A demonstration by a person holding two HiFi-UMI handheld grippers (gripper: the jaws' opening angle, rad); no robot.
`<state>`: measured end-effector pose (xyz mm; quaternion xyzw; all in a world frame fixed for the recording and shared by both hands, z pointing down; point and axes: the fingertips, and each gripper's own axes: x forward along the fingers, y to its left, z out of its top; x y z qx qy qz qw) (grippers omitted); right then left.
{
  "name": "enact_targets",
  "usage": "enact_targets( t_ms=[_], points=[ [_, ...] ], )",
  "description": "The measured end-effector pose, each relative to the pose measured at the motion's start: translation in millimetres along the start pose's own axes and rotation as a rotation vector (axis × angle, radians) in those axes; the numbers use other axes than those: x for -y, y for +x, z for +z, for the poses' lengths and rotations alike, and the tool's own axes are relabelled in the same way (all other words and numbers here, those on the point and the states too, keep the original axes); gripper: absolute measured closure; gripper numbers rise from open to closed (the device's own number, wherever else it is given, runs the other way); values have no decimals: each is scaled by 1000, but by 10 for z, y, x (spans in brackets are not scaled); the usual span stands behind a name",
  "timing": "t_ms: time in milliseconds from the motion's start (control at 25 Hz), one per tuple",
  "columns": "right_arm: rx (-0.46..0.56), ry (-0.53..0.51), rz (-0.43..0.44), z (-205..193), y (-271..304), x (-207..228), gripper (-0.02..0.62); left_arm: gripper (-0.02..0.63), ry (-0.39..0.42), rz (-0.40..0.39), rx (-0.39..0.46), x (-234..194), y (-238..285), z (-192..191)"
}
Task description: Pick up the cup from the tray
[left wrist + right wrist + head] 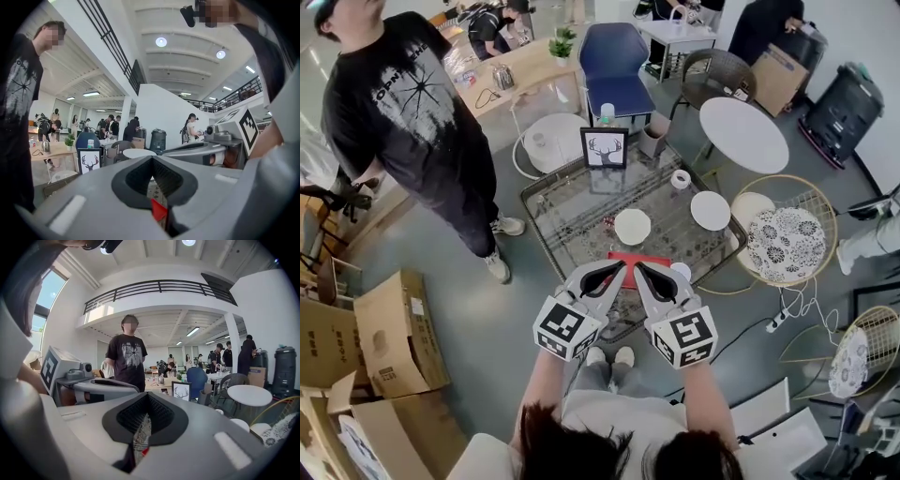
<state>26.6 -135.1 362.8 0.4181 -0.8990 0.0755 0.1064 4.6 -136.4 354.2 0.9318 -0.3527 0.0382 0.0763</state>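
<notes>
**Left tongs** [622,266], **right tongs** [641,268]: both pressed together, nothing pinched. We find them side by side above the near edge of the worktop [567,211].

**Tray** [652,257]: red, at that near edge, half hidden under the tongs.

**Cup** [681,271]: small and white, at the tray's right end as far as we can tell.

**Progress:** the cup stands down, in neither pair. We judge this fits an approach or a cup set back.

**Room:** bare glass beyond the tray. Plates [632,226] lie mid-worktop, and a frame [605,147] stands at the far edge.
</notes>
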Motion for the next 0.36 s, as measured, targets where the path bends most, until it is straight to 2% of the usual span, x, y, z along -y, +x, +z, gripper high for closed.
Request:
enact_targets(
  t_ms=[360],
  points=[
    [12,-31,-6,64,-142,6,574,606,27,-2,4,153,-18,37]
  ],
)
